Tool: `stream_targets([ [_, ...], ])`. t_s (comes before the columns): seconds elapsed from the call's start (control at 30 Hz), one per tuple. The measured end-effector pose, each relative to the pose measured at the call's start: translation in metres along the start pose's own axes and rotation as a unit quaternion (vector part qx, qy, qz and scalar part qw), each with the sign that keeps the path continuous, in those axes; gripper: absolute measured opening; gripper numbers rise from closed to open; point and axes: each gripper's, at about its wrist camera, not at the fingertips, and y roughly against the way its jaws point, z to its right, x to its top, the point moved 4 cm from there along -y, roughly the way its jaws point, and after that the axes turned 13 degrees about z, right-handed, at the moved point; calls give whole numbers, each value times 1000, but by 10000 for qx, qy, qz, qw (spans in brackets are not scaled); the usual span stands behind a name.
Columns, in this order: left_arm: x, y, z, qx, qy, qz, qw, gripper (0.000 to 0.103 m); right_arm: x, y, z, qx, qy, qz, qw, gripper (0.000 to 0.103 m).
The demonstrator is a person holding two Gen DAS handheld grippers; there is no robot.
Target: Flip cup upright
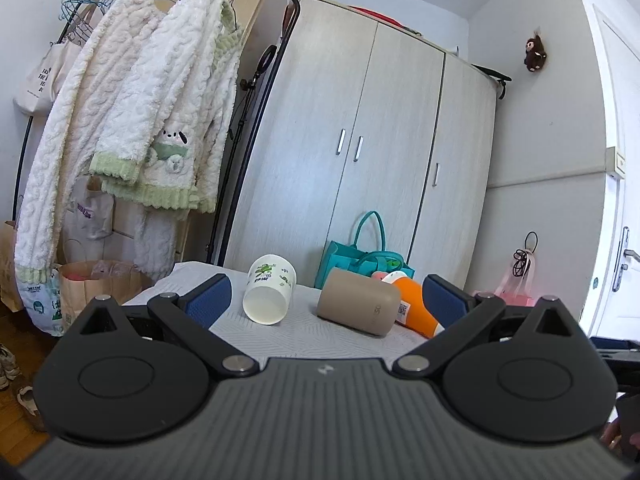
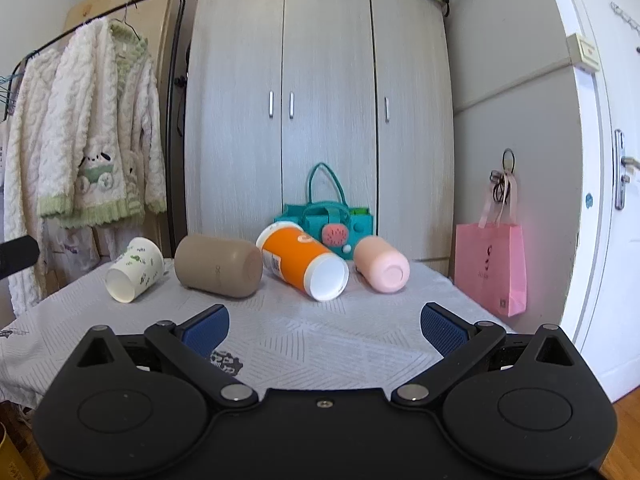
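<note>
Right wrist view shows a table under a white patterned cloth (image 2: 304,332) before a pale three-door wardrobe (image 2: 320,100), with four cups lying on their sides: white printed cup (image 2: 136,270), taupe cup (image 2: 218,266), orange cup (image 2: 302,262), pink cup (image 2: 382,264). Both the right gripper (image 2: 325,326) and left gripper (image 1: 327,296) hover level near the table edge, jaws spread wide, holding nothing.
</note>
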Motion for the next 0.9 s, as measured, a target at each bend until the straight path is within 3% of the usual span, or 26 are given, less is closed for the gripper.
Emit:
stream_targets([
  [0.3,-3,1,8,26,-215,-300,9993,103,2,6,5,66,-54,329,9994,103],
  [0.47,-2,6,16,90,-582,-234,9980,103,0,7,9,104,-162,428,9989,103],
  [0.67,0,4,15,530,-719,-346,9954,103,-3,3,12,39,-157,218,9996,103],
  [0.73,3,10,21,505,-932,-120,9943,103,-4,1,10,-5,-57,137,9999,103],
  [0.9,10,10,22,455,-807,-311,9952,103,-10,-4,9,84,-21,-126,9999,103],
])
